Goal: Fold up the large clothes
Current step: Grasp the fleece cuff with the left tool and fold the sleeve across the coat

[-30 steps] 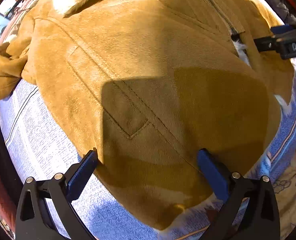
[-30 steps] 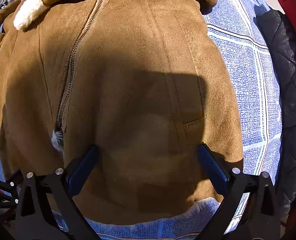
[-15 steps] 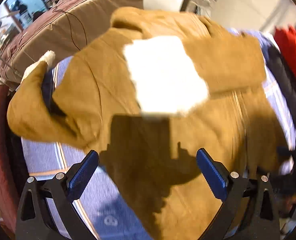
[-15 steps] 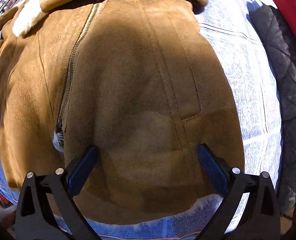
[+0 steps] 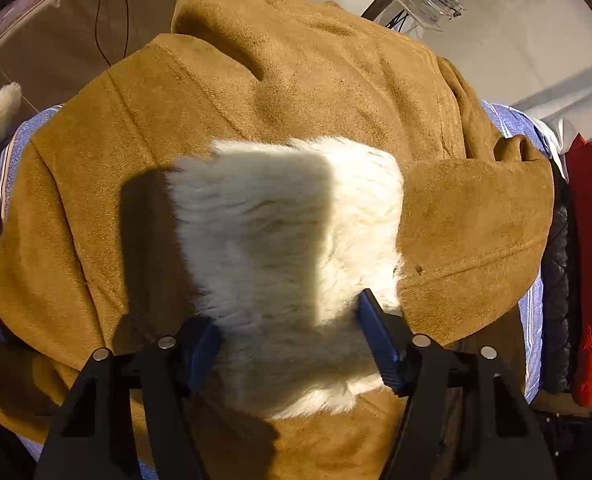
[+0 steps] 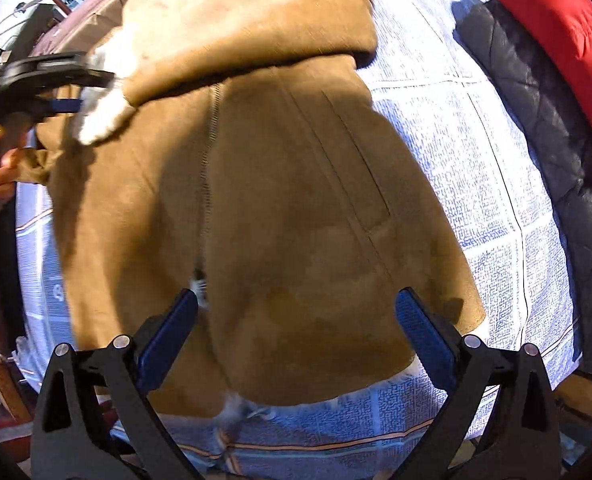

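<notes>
I am not finding any text that I can read; the blue and white sheet point(image 6: 476, 184) is carrying dense print like a newspaper, but it is too small.

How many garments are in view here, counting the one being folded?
3: the tan suede jacket spread on the blue printed sheet, with a black quilted jacket and red puffer jacket alongside. More may be hidden.

Left claw point(image 5: 288, 344) astride white fleece collar point(image 5: 292, 240)
</notes>
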The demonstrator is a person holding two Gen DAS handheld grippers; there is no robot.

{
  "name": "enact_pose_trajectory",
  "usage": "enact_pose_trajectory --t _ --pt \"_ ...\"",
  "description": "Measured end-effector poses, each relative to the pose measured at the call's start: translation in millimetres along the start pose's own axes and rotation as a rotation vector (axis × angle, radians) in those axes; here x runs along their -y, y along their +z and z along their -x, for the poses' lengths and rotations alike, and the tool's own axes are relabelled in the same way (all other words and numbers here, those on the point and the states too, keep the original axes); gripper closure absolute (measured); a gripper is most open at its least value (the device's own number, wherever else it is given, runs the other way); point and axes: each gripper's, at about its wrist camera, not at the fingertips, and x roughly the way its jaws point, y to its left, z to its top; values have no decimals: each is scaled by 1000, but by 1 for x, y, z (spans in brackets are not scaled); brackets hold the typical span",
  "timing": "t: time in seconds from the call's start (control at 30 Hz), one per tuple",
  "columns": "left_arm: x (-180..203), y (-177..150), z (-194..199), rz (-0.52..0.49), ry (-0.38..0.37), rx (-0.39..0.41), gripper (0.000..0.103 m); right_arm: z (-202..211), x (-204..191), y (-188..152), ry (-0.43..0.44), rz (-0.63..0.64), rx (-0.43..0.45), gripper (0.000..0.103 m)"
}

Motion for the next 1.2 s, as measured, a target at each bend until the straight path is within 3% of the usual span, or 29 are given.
enact_pose_trajectory --t 0.07,0.1,0.17,0.2,0.43,0.53,0.63,0.73,0.77,0.83,0.9,1.03,1.2 --pt "3 0 1 2 0 11 50 7 -3 -4 8 -10 4 5" --pt "4 0 4 -3 -5 23 64 7 -10 -2 9 -14 4 5" --pt "7 -1 14 -24 -17 41 79 9 -21 0 10 -18 3 5" --pt "9 -3 21 -31 -24 53 82 10 -28 1 13 -14 6 5" --pt "-3 -48 84 48 -104 172 86 21 -24 45 27 14 74 5" --pt "-25 -84 92 130 -50 175 101 28 -22 67 39 0 103 5" --pt "-51 -113 80 236 -15 114 103 37 -20 85 63 -9 131 5" --pt "-47 -116 69 204 20 102 103 42 -24 100 75 20 149 5" --pt "-43 -114 70 188 23 107 102 42 -26 106 64 27 155 5" --pt "-29 -102 70 167 18 120 87 45 -26 116 70 5 171 5" --pt "-14 -89 72 132 17 156 42 47 -23 124 102 -27 176 5" --pt "12 -64 68 49 10 162 38 47 -24 136 78 -17 188 5" --pt "23 -57 25 17 80 43 37 27 -52 157 68 136 182 5"
